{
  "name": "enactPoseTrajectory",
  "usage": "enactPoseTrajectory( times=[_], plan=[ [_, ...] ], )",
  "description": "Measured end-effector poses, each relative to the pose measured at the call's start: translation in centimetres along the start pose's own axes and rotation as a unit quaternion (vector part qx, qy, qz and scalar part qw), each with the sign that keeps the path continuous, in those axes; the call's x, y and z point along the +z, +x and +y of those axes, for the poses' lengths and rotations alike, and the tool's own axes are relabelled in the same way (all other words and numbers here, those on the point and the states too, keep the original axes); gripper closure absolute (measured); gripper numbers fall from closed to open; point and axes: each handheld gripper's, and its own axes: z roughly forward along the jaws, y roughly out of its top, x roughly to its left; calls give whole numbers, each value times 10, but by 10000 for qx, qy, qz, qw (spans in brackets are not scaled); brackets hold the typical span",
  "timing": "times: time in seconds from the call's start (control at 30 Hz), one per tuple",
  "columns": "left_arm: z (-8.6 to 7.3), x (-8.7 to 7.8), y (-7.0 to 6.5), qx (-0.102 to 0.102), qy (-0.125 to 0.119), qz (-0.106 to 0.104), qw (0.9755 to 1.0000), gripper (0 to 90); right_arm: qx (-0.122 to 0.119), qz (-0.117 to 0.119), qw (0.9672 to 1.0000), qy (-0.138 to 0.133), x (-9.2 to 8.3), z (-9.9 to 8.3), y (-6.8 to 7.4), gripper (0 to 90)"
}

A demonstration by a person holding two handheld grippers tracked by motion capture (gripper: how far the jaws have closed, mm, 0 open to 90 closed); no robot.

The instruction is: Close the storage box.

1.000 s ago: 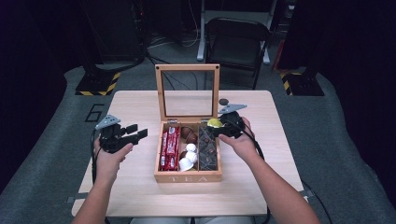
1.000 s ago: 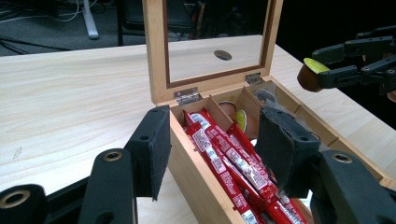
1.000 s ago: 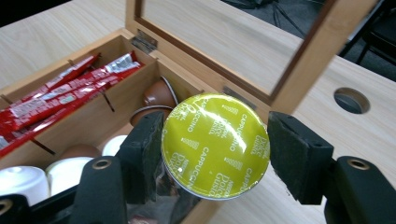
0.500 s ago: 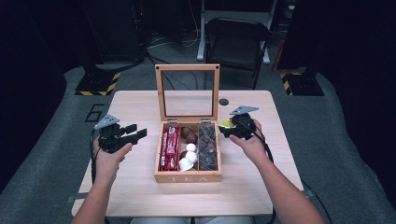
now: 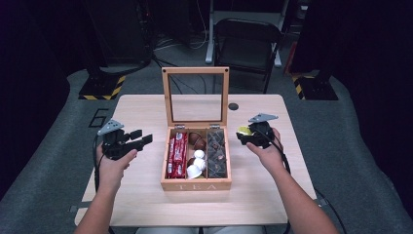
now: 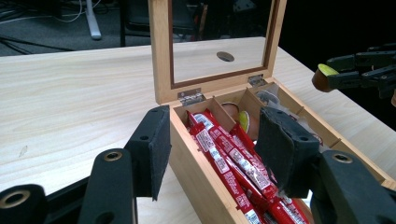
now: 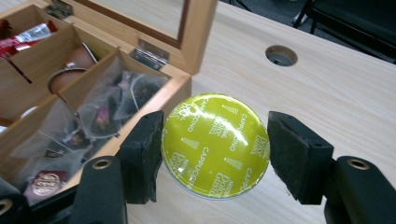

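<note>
An open wooden tea box (image 5: 195,185) stands mid-table, its glass lid (image 5: 196,95) upright. It holds red sachets (image 5: 177,155) on the left, capsules (image 5: 197,163) in the middle and tea bags (image 5: 217,153) on the right. My right gripper (image 5: 242,135) hovers just right of the box, shut on a capsule with a yellow-green lid (image 7: 215,144); both pads (image 7: 144,149) press its rim. My left gripper (image 5: 142,137) hangs left of the box, open with nothing between its pads (image 6: 149,154). In the left gripper view, the red sachets (image 6: 229,163) lie beyond the jaws.
A round cable hole (image 5: 233,106) sits in the tabletop behind the box on the right. A black folding chair (image 5: 246,46) stands past the table's far edge. Bare wood lies on both sides of the box.
My right gripper has carried the capsule rightward, from over the box's right compartment to beside the box. The left gripper has stayed put.
</note>
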Motion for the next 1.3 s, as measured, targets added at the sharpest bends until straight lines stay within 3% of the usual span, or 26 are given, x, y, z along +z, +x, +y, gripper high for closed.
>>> enactPoseTrajectory(
  times=[0.37,0.57,0.93,1.17,1.3],
  plan=[
    [-1,1,0,-23,27,-9,10000,448,203,-193,9995,109,-1,-17,-15,375],
    [0,1,1,-22,16,-8,10000,448,327,-425,9985,141,-1,-29,-23,375],
    [-1,2,0,-13,27,-11,10000,448,651,-681,9952,246,-1,-55,-35,375],
    [-1,3,0,-6,55,-28,10000,448,729,-882,9928,355,-3,-70,-43,376],
    [-1,3,-1,-3,65,-32,10000,448,914,-973,9903,390,-5,-81,-51,375]
  ],
)
